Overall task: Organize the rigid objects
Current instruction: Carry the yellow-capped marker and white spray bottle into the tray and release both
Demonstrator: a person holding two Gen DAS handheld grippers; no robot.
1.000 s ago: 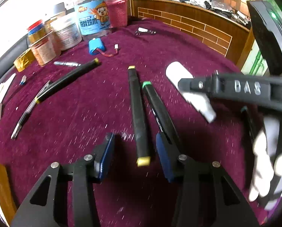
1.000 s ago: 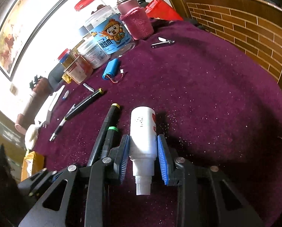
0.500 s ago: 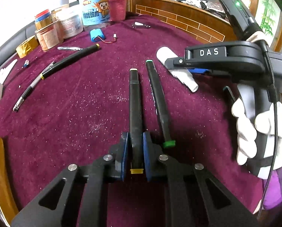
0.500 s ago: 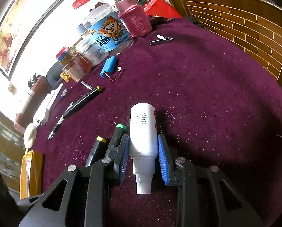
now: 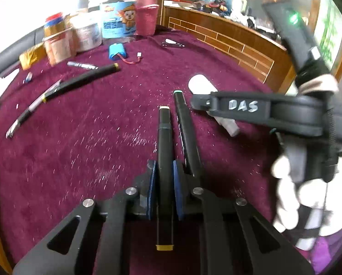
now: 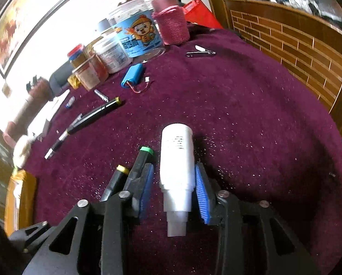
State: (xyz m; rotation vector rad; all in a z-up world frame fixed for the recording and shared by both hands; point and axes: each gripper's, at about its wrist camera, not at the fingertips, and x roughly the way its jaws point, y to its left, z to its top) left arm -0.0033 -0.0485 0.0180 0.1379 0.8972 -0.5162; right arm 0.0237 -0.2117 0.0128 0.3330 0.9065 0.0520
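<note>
Left wrist view: left gripper (image 5: 164, 182) clamped on yellow-capped black marker (image 5: 164, 146), lying on maroon cloth (image 5: 79, 137) just beside green-capped marker (image 5: 185, 133). Right wrist view: right gripper (image 6: 174, 190) jaws parted around white bottle (image 6: 176, 162) (pads near its sides, contact unclear), lying on cloth beside both markers.

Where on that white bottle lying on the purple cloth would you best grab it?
Grip the white bottle across its wide round body, with the jaws on its two long sides, coming in from the nozzle end along its length. It lies flat on the cloth, so its sides are exposed; the stepped nozzle is narrower and would likely slip. The right gripper already straddles it this way.
</note>
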